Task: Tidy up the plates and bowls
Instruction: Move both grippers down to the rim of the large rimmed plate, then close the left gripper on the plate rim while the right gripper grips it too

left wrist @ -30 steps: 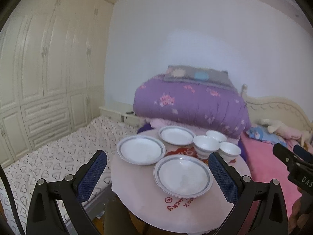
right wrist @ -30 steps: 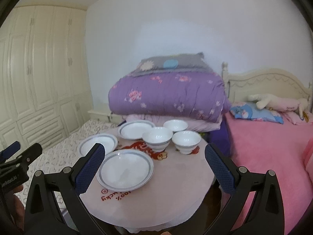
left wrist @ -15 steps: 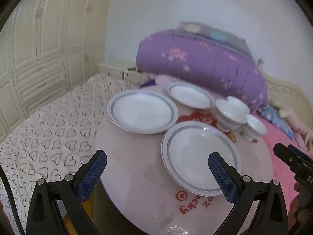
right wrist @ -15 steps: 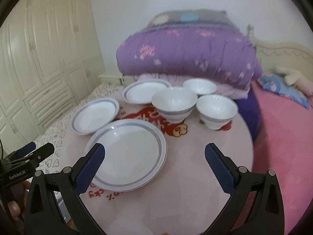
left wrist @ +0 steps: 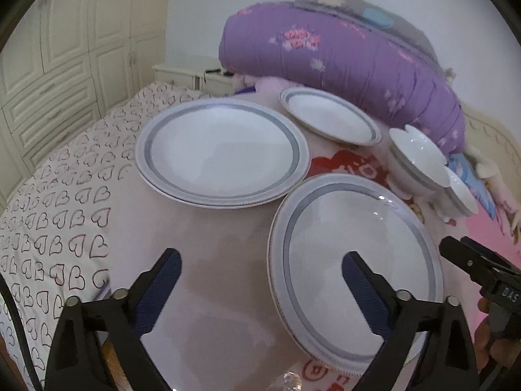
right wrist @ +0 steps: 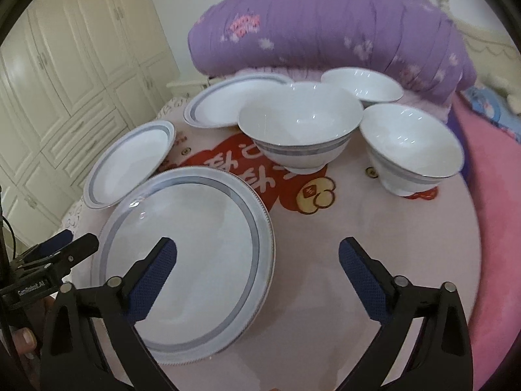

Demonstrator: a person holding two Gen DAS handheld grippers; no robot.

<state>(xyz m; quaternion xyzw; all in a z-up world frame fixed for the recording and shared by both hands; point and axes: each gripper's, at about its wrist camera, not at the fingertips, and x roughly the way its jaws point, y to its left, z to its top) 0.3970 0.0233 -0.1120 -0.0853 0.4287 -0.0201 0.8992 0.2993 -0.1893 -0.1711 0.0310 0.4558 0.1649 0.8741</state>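
Note:
Three white plates with grey rims lie on a round pink-covered table (left wrist: 211, 293): a near plate (left wrist: 355, 260), a left plate (left wrist: 221, 153) and a far plate (left wrist: 329, 117). Three white bowls stand to the right: a middle bowl (right wrist: 299, 123), a right bowl (right wrist: 410, 143) and a far bowl (right wrist: 361, 84). My left gripper (left wrist: 260, 257) hovers over the near plate's left rim, its jaws closing with no pad touching anything. My right gripper (right wrist: 257, 244) stands open over the same near plate's (right wrist: 189, 247) right rim, holding nothing.
A folded purple quilt (left wrist: 342, 42) is piled just behind the table. A pink bed (right wrist: 495, 195) lies to the right and a heart-print sheet (left wrist: 65, 195) to the left. Cream wardrobe doors (right wrist: 65, 65) and a nightstand (left wrist: 185, 71) stand beyond.
Both grippers have come forward and down toward the table and tilted downward, so the plates and bowls fill more of each view. The left fingers stand slightly closer together.

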